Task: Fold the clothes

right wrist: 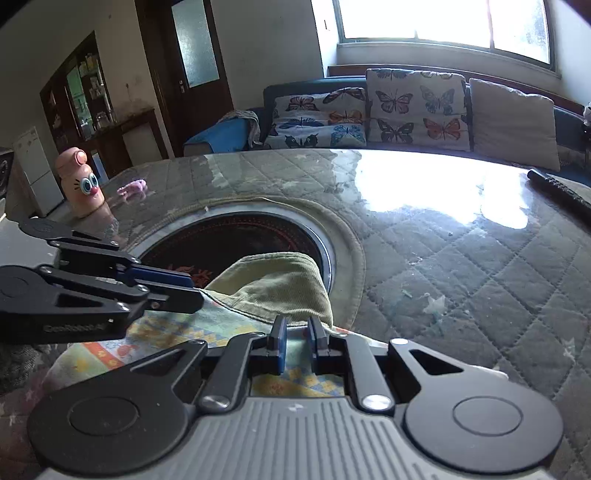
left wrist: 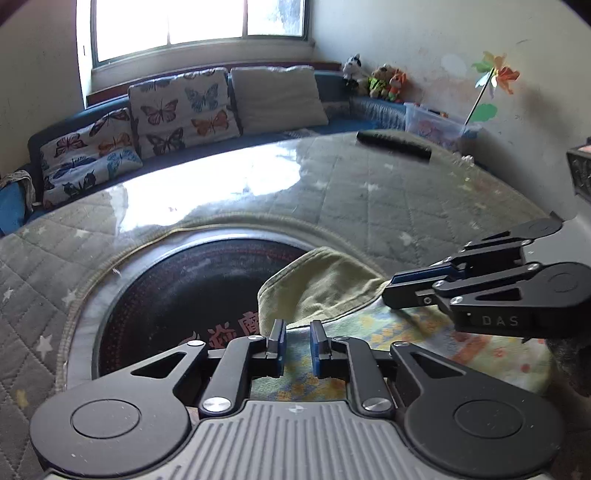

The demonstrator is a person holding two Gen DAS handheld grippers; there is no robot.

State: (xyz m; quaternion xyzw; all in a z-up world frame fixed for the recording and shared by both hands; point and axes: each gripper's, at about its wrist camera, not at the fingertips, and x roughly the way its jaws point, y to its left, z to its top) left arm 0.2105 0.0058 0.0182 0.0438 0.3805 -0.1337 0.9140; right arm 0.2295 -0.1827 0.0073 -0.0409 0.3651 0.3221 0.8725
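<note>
Two grippers, left gripper and right gripper, hover slightly parted, gripping nothing, over the garment on the bench. Each should pinch one hem corner before folding evenly.

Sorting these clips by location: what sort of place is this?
Probably a home living room: a sofa with butterfly cushions under a window, stuffed toys, and a quilted-cover table.

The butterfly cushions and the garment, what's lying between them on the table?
Only quilted table cover and the dark round inset; right wrist view.
</note>
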